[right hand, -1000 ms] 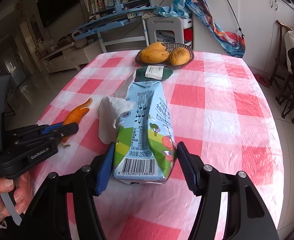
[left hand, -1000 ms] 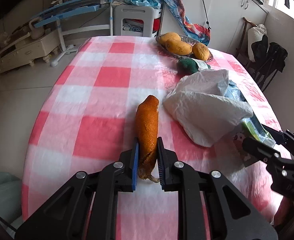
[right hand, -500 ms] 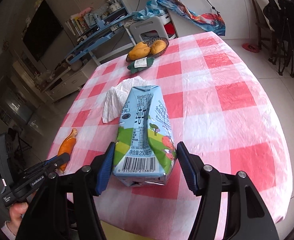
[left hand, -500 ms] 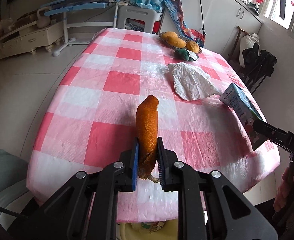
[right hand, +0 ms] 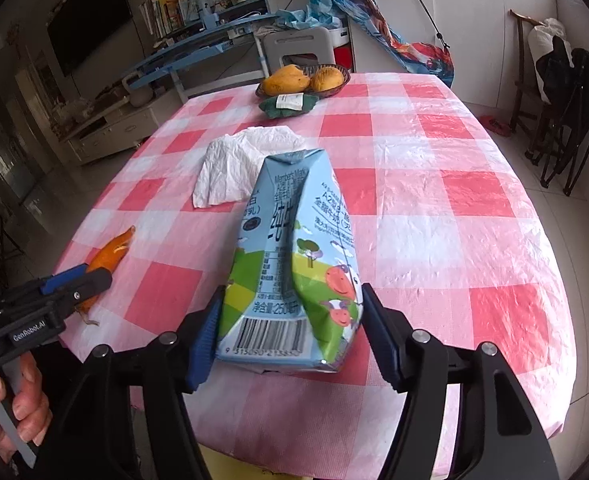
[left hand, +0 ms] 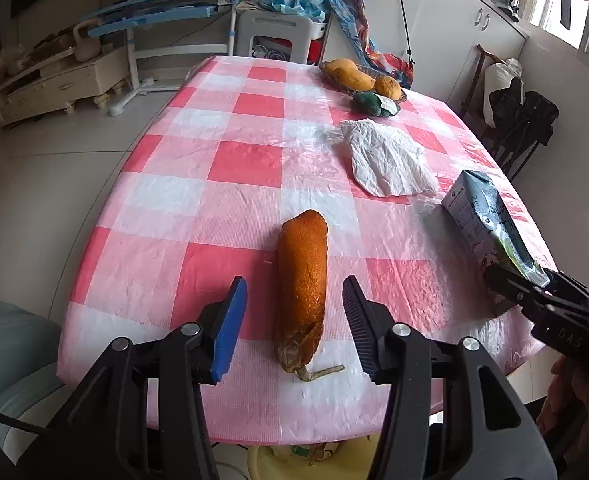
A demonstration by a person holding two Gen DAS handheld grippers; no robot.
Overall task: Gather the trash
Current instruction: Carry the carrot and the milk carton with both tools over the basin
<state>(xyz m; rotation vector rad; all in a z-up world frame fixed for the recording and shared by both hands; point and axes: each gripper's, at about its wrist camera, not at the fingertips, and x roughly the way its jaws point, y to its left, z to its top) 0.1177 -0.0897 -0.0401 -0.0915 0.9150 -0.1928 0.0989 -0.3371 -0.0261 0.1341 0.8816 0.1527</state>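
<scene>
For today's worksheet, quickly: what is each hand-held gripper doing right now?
Left hand-held gripper: jaws just opened, orange peel loose between them.
Right hand-held gripper: closed on the milk carton.

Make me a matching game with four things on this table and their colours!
Things:
1. peel
2. milk carton
3. crumpled bag
4. labelled bundle

Colours:
A. white
B. dark green
C. orange
D. light blue

Pairs: 1-C, 2-D, 3-A, 4-B
</scene>
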